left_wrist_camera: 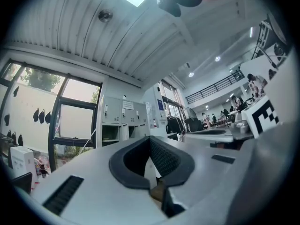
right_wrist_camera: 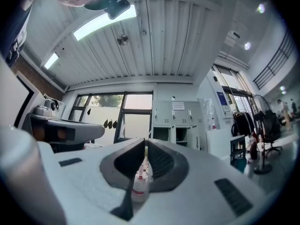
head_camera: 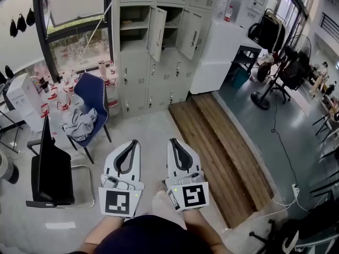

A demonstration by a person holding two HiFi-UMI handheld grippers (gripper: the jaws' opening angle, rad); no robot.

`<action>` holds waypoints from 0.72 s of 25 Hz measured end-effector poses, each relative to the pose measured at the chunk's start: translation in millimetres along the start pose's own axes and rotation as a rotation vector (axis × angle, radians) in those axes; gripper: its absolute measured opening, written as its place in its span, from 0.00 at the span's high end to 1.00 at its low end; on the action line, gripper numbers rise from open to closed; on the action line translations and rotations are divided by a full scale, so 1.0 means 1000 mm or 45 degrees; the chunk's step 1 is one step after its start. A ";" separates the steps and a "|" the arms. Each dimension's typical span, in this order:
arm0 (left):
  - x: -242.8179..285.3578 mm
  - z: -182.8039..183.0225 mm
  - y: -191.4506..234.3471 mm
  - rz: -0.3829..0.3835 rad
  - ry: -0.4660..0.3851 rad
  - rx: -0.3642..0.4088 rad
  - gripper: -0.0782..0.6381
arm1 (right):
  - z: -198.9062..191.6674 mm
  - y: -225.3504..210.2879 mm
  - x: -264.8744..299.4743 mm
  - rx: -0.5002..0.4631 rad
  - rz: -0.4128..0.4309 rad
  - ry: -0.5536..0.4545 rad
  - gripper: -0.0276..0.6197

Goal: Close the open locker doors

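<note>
Locker doors (head_camera: pixel 157 33) ajar, well ahead of left hand-held gripper (head_camera: pixel 133 143) and right hand-held gripper (head_camera: pixel 173 142); both pressed together, empty.

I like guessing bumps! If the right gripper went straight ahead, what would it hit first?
Nothing close; the way looks free. Far ahead, the shut right gripper lines up roughly with the left edge of the lockers, beside the window, though depth is unclear.

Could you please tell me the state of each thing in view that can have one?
Left locker door, swung open.
Right locker door, swung open.
Lower locker doors, shut.
Left hand-held gripper, shut, empty.
Right hand-held gripper, shut, empty.
Blue chair, grey cloth on its seat.
</note>
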State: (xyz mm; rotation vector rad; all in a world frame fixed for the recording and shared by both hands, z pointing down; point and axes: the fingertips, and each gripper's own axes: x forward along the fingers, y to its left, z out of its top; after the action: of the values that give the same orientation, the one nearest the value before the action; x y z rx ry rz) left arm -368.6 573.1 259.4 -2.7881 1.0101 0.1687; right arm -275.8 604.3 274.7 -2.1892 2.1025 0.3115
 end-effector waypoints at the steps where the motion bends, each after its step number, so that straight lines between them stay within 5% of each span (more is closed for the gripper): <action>1: 0.007 -0.004 0.002 0.001 0.004 0.000 0.89 | -0.004 -0.005 0.008 0.006 -0.001 0.001 0.94; 18: 0.220 -0.042 0.057 0.156 0.023 0.006 0.89 | -0.054 -0.131 0.197 0.028 0.162 -0.003 0.82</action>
State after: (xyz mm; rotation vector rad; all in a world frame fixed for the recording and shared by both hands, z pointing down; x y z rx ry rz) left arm -235.0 384.9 257.9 -2.7290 1.1846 0.1572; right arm -135.0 407.5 276.3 -2.0463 2.2380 0.2994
